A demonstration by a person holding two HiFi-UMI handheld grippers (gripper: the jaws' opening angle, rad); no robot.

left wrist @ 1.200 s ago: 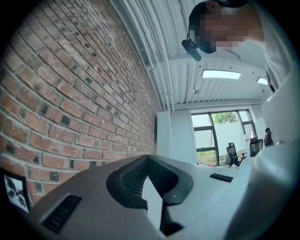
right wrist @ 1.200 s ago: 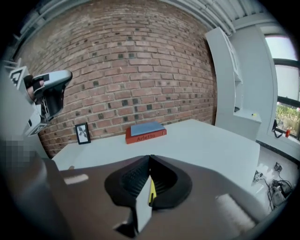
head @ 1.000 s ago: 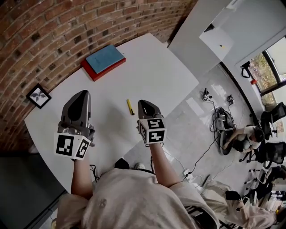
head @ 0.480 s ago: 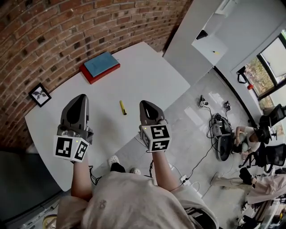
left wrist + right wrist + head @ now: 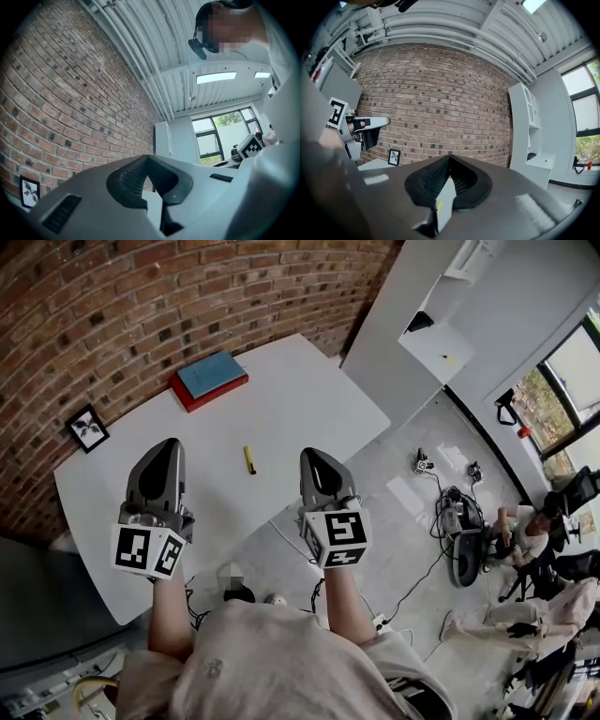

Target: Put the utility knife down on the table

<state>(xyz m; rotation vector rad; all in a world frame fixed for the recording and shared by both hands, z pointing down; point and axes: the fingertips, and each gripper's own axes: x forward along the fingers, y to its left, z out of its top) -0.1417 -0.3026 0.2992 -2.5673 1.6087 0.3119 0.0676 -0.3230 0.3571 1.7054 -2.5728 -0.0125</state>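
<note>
The yellow utility knife (image 5: 249,459) lies by itself on the white table (image 5: 309,399), near the table's front edge. In the head view both grippers are held up well above it, and neither touches it. My left gripper (image 5: 169,444) hangs to the knife's left, its jaws closed with nothing between them (image 5: 146,157). My right gripper (image 5: 312,454) hangs to the knife's right, over the table's edge, and is also shut and empty (image 5: 450,157). The right gripper view shows the left gripper (image 5: 361,129) off to its left.
A blue book on a red one (image 5: 208,378) lies at the table's far side by the brick wall. A small framed picture (image 5: 85,427) stands at the left. A white cabinet (image 5: 412,324), floor cables (image 5: 441,493) and a seated person (image 5: 525,531) are to the right.
The view has drawn back from the table, so the knife and table look smaller and further off. Both grippers stay shut and raised; the knife has not moved on the table.
</note>
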